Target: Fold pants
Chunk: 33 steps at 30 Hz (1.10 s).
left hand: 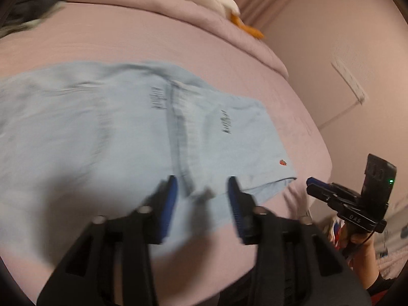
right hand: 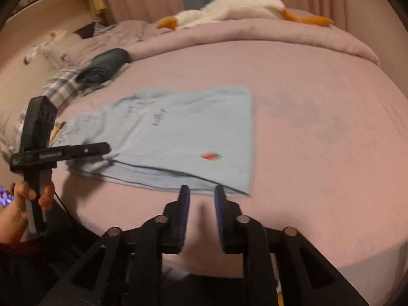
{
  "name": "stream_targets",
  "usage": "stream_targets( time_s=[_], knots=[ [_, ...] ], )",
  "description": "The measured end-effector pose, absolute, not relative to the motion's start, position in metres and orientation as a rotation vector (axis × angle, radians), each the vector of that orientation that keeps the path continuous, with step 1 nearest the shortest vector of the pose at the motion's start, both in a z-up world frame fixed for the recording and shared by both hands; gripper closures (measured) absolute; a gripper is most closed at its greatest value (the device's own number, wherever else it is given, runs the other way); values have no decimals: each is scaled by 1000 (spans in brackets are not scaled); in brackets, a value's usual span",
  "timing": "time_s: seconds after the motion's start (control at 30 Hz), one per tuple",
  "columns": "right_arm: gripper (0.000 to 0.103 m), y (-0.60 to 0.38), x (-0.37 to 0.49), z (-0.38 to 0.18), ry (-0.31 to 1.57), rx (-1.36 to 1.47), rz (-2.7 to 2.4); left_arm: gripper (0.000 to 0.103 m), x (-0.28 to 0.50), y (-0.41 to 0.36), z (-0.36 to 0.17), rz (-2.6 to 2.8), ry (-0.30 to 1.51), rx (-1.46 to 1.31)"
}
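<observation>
Lying flat, seemingly soft pale-blue pants [right hand: 178, 132]; both tools [left hand: 202, 196] [right hand: 202, 204] spread, empty.

A: Item?
B: Light blue pants [right hand: 178, 137], folded flat in layers, small red emblem, dark lettering.
A: Location?
B: On the pink bed sheet [right hand: 306, 127], toward its near edge, lying flat.

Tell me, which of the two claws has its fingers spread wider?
The left claw, above the light blue pants; the right claw shows a narrower gap.
</observation>
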State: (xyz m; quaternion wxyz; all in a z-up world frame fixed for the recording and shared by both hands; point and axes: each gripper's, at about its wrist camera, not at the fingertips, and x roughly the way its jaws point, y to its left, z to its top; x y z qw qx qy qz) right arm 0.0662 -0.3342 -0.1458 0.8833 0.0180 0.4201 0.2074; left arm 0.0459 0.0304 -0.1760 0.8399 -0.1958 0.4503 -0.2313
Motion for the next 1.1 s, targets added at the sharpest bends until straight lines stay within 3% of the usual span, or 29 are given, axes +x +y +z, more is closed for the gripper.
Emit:
stream_targets(
  time_s=[0.43, 0.7, 0.9, 0.97, 1.03, 1.1],
  knots=[
    [79, -222, 75, -158, 893, 59, 794, 51, -41, 175, -200, -159, 891, -897],
    [79, -195, 66, -152, 886, 29, 879, 50, -19, 208, -214, -56, 736, -1185],
    [79, -188, 81, -153, 914, 74, 823, 51, 8, 221, -200, 49, 737, -1210],
    [79, -188, 92, -154, 937, 74, 769, 53, 11, 222, -194, 58, 758, -1184],
    [79, -187, 107, -157, 963, 77, 727, 68, 14, 218, -189, 47, 765, -1122],
    [79, -182, 122, -159, 987, 93, 720, 71, 13, 214, -183, 26, 764, -1048]
  ],
)
